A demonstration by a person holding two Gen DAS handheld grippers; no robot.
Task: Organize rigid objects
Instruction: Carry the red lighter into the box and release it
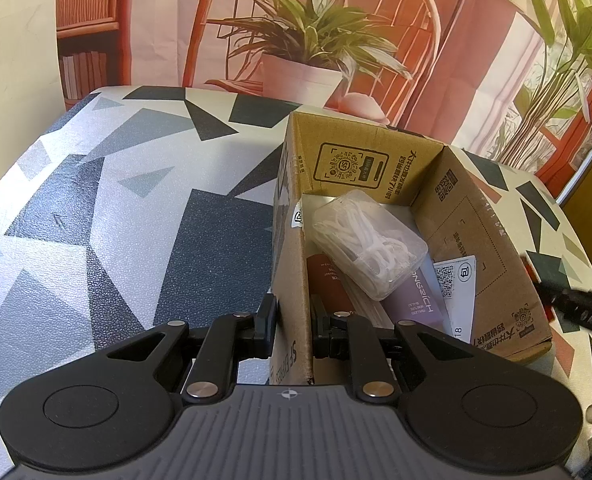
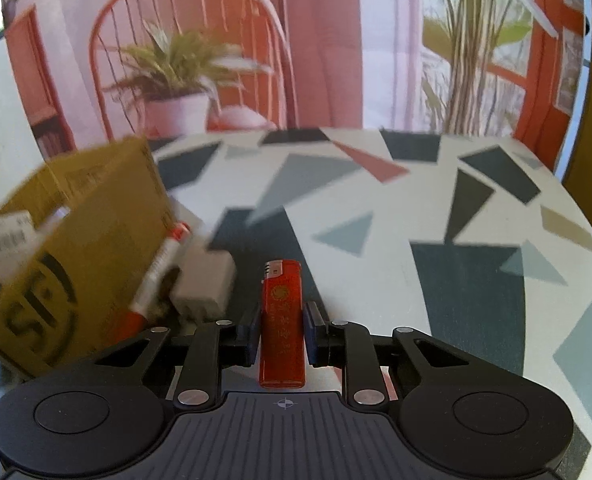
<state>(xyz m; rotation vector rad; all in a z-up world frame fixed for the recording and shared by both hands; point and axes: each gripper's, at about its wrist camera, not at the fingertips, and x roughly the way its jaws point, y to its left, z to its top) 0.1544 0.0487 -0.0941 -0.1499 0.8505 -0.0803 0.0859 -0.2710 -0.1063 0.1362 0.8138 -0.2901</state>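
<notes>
Two sets of fingers are clenched: the left gripper (image 1: 292,330) pinches the near wall of the cardboard box (image 1: 491,240), while the right gripper (image 2: 282,330) grasps a red lighter (image 2: 282,320) upright between its fingers, above the bench (image 2: 435,240), with the box off to their left.

Patterned table (image 1: 136,184) under cardboard box (image 1: 375,152)

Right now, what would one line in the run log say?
left tongs: clamped on cardboard box wall | right tongs: gripping red lighter | marker, grey block: outside box
</notes>
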